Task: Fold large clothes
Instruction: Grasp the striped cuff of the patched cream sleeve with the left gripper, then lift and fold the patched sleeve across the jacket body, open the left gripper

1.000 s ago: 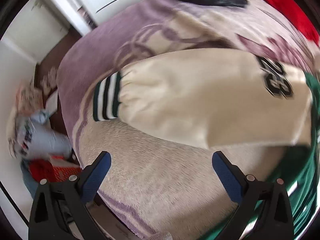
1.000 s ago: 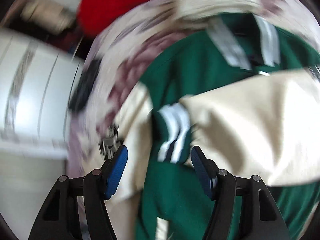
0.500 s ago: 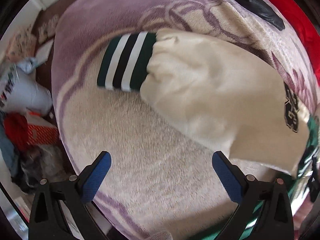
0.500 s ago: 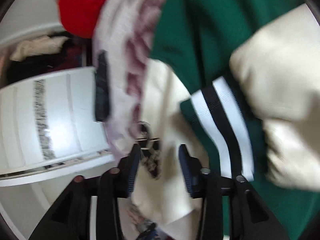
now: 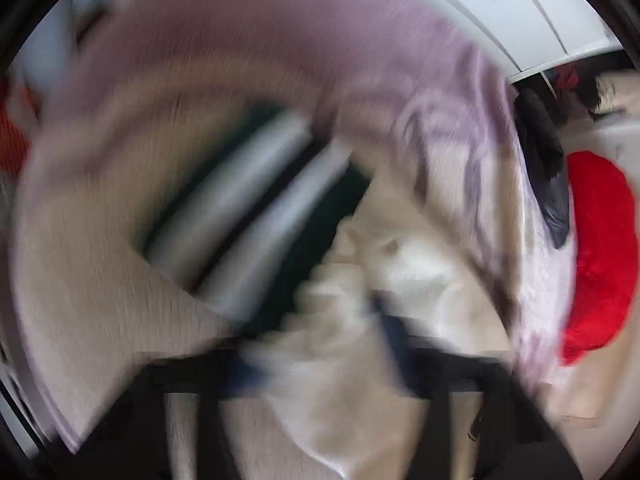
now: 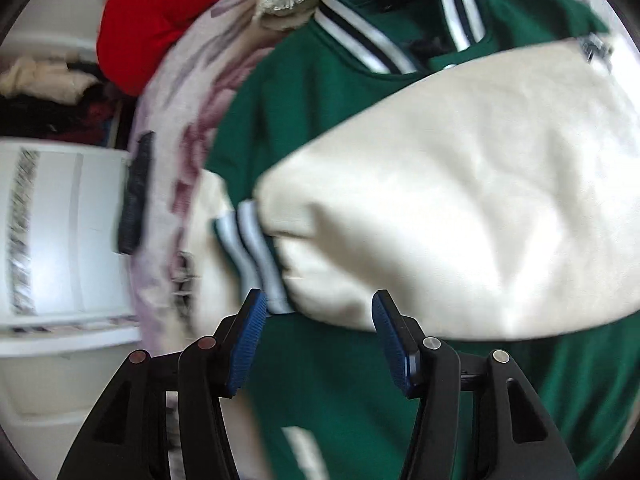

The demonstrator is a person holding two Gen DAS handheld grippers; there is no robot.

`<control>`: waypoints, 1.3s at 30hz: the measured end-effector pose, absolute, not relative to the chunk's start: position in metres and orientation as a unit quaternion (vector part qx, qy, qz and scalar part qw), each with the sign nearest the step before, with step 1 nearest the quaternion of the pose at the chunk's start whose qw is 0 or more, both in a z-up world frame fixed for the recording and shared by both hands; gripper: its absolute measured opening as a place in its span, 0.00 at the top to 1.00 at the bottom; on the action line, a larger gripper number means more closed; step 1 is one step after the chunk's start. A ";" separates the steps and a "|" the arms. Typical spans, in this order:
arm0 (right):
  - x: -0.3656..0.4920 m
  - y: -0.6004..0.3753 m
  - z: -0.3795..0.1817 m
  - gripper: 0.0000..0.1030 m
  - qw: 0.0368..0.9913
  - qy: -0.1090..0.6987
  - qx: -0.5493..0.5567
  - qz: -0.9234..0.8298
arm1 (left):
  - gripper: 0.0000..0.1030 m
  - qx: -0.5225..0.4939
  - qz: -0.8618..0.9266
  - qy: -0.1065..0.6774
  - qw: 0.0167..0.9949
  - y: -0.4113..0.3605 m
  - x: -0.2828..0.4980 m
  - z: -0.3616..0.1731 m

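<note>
You have one varsity jacket [image 6: 320, 152] to fold, lying on the patterned lilac-and-cream blanket [image 6: 180, 128] of the bed; it has a green body, two cream sleeves and white-and-dark striped ribbing at collar and cuffs; one sleeve [image 6: 460, 200] lies folded across the chest, its striped cuff [image 6: 256, 256] just ahead of your right gripper [image 6: 316, 336], whose jaws stand spread with nothing pinched between the blue pads; the jacket's lower part is cut off by the frame. Your left gripper [image 5: 320, 344] has just been closing; its jaws look drawn together on bunched cream cloth of the other sleeve [image 5: 400, 264], beside that sleeve's striped cuff [image 5: 248, 216]; the left wrist view is smeared with motion blur, so the pads and the exact grip are hard to make out. One red cushion [image 6: 168, 12] lies at the blanket's far edge; one dark object [image 6: 136, 192], too blurred to name, sits near the blanket's side.
</note>
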State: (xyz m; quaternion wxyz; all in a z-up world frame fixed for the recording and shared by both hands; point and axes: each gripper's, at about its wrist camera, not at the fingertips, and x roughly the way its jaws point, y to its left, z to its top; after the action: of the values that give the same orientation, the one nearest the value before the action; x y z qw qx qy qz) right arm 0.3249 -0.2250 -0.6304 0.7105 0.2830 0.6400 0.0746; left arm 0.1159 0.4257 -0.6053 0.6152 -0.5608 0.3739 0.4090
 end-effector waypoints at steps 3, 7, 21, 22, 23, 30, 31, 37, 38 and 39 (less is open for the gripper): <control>0.321 -0.219 -0.637 0.44 0.720 0.649 0.238 0.056 | 0.86 -0.503 0.420 0.359 0.664 0.450 0.142 -0.574; 0.323 -0.203 -0.633 0.44 0.735 0.645 0.202 0.053 | 0.88 -0.440 0.401 0.351 0.723 0.489 0.181 -0.539; 0.375 -0.088 -0.656 0.73 0.759 0.648 -0.004 -0.055 | 0.88 -0.359 0.385 0.359 0.771 0.481 0.222 -0.517; 0.375 -0.087 -0.653 0.79 0.763 0.644 -0.004 -0.061 | 0.88 -0.358 0.383 0.360 0.771 0.480 0.219 -0.517; 0.375 -0.085 -0.647 0.87 0.768 0.638 -0.005 -0.058 | 0.88 -0.356 0.383 0.362 0.771 0.481 0.223 -0.517; 0.377 -0.038 -0.622 0.93 0.791 0.611 -0.029 0.021 | 0.88 -0.343 0.381 0.368 0.776 0.477 0.226 -0.515; 0.380 -0.025 -0.621 0.93 0.791 0.610 -0.033 0.032 | 0.88 -0.343 0.381 0.368 0.776 0.477 0.226 -0.515; 0.395 0.004 -0.639 0.64 0.751 0.655 -0.027 0.083 | 0.88 -0.334 0.374 0.365 0.784 0.470 0.228 -0.504; 0.394 -0.001 -0.634 0.53 0.749 0.654 -0.003 0.104 | 0.88 -0.330 0.370 0.361 0.790 0.467 0.228 -0.497; 0.389 -0.014 -0.623 0.44 0.747 0.652 0.031 0.125 | 0.88 -0.323 0.368 0.358 0.795 0.463 0.229 -0.491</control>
State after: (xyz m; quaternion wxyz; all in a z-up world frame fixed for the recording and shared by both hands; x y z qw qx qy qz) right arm 0.3888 -0.0140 -0.6226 0.7471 0.0309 0.6521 0.1253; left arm 0.2293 0.4625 -0.4911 0.7950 -0.3226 0.3584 0.3680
